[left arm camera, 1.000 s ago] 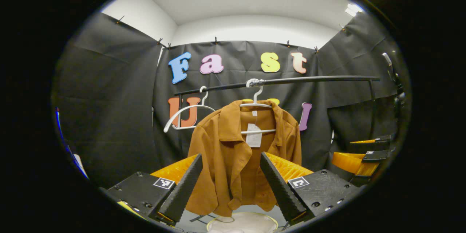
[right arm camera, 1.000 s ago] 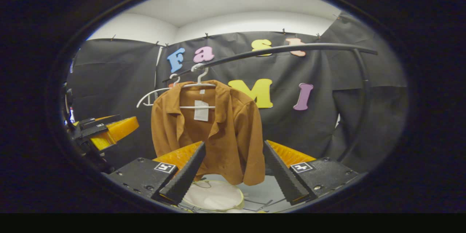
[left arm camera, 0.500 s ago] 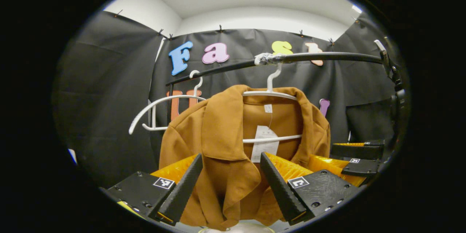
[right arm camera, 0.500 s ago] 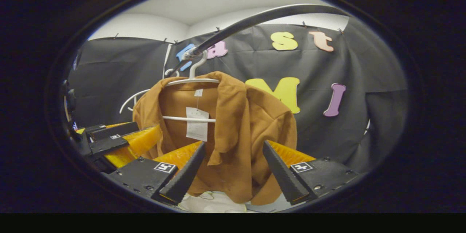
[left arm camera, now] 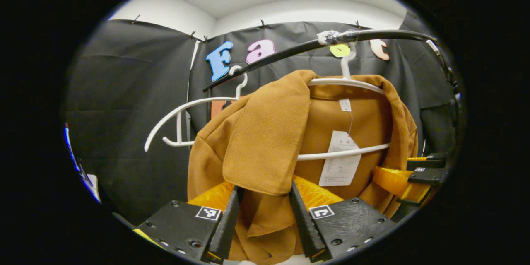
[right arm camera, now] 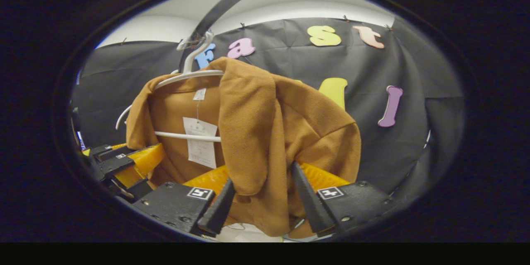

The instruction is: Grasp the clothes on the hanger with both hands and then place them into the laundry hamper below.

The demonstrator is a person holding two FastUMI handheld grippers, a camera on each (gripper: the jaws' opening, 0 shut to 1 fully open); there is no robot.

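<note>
Moved: both grippers now closer, fingers narrowed.
Left gripper [left arm camera: 261, 211]: part-open, straddling jacket [left arm camera: 265, 140] lapel.
Right gripper [right arm camera: 263, 203]: likewise.
Why: to lift it off hanger [left arm camera: 352, 85].

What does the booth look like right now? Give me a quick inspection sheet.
Surface: a pale patch at the bottom edge of both views, too little to identify.
Job's things: brown jacket hangs on a white hanger from the black rail; paper tag inside the collar.
Clutter: a second, bare white hanger on the same rail.
Grippers: left claw open, fingers either side of the jacket's lapel; right claw open, fingers either side of the other front panel. No squeeze visible.
Cables: nothing seen.
Surroundings: black cloth wall, white ceiling above.
</note>
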